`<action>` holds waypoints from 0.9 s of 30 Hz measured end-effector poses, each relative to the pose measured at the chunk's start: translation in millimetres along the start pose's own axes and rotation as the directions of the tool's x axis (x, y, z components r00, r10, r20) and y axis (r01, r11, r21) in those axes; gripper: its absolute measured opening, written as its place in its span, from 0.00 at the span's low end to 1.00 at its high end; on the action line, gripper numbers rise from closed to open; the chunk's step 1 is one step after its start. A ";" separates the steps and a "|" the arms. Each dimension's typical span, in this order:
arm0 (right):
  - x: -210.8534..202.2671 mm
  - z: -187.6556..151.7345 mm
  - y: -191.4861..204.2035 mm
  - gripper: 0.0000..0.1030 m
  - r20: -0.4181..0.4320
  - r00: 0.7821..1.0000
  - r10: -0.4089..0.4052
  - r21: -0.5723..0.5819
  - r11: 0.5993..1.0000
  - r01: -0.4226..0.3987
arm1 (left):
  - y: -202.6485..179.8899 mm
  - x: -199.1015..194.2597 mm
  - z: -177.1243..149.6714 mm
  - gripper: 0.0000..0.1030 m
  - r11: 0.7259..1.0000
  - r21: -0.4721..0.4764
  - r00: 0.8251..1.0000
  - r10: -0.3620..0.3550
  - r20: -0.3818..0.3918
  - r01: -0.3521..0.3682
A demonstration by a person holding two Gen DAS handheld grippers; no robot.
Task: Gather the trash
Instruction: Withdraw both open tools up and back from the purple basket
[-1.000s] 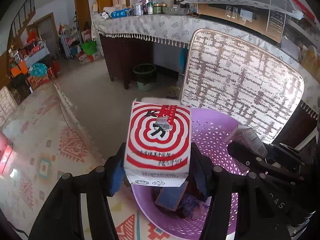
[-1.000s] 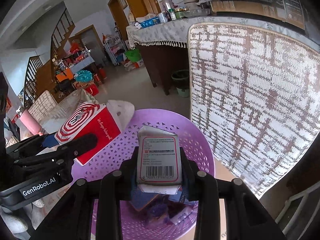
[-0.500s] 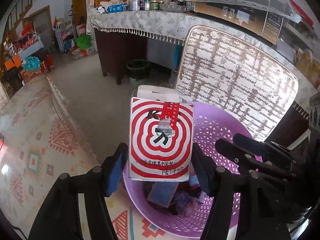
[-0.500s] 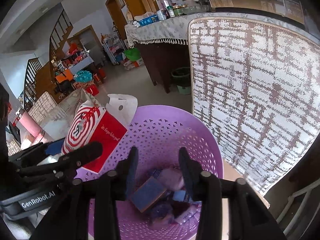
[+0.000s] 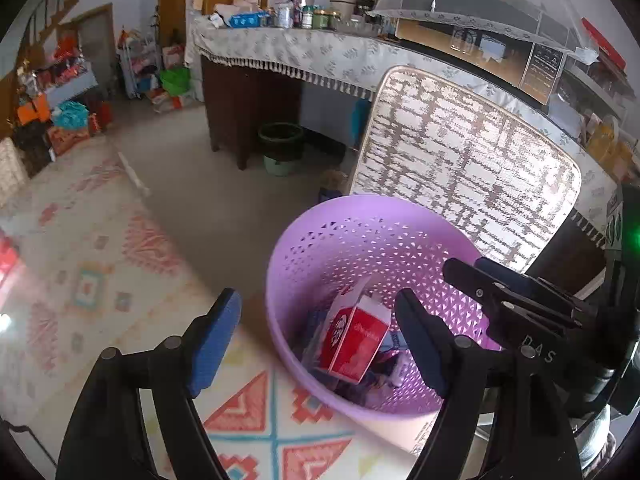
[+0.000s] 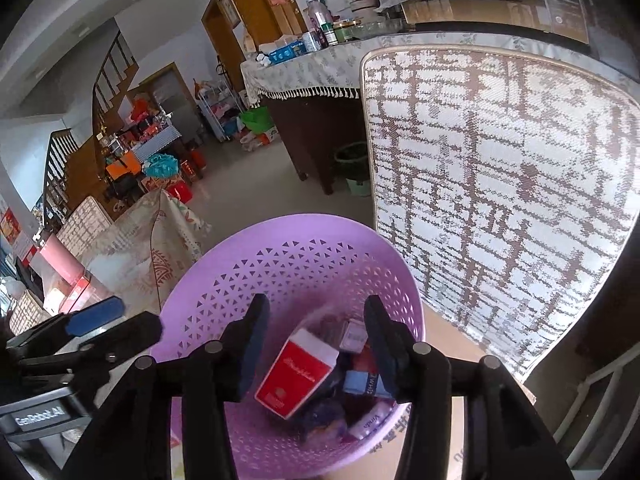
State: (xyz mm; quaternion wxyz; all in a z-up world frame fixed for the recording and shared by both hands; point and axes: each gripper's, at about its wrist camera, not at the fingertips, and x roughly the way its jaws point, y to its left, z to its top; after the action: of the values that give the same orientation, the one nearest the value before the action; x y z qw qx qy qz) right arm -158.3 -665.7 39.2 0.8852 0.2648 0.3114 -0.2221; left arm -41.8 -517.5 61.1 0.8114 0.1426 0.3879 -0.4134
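a tall panel of white and brown woven mesh (image 5: pixel 464 168) stands upright before a long counter draped in a pale leaf-print cloth with a tasselled fringe (image 5: pixel 320 56). jars and bottles (image 5: pixel 304 16) crowd the counter top. a dark green round bin (image 5: pixel 280 146) sits on the floor beneath it. a cream rug with coral and teal geometric patterns (image 5: pixel 100 272) covers the near floor.

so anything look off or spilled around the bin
Nothing spilled. The red box lies tilted on the other trash inside the purple bin, which stands upright. Both grippers, left and right, hang open and empty above it.
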 end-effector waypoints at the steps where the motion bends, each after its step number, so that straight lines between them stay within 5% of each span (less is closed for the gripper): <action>1: -3.2 -2.2 1.0 0.52 0.001 1.000 0.000 0.000 1.000 0.000 | 0.1 -6.3 -2.2 0.76 1.000 0.003 1.000 0.011 0.006 -0.011; 11: -37.8 -24.9 20.0 0.55 0.029 0.999 0.015 -0.015 1.000 -0.014 | -0.3 -73.4 -24.0 0.77 0.998 -0.006 0.993 0.070 0.098 -0.070; 18: -68.8 -42.5 37.7 0.57 0.054 0.998 0.032 -0.029 0.999 -0.030 | -1.5 -126.8 -45.0 0.83 0.987 -0.024 0.965 0.161 0.208 -0.159; 23: -86.2 -56.8 53.0 0.57 0.065 0.997 0.046 -0.051 0.998 -0.042 | 2.2 -170.3 -66.5 0.90 0.973 -0.053 0.921 0.230 0.315 -0.225; 27: -99.6 -71.7 66.7 0.58 0.073 0.996 0.056 -0.070 0.996 -0.051 | 5.8 -206.1 -87.9 0.98 0.950 -0.084 0.854 0.307 0.420 -0.300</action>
State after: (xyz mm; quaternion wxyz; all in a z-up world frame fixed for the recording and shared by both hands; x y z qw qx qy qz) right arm -222.6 -548.7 80.1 0.9105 0.2341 0.2782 -0.1971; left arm -155.8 -349.9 156.7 0.9324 0.1015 0.1763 -0.2986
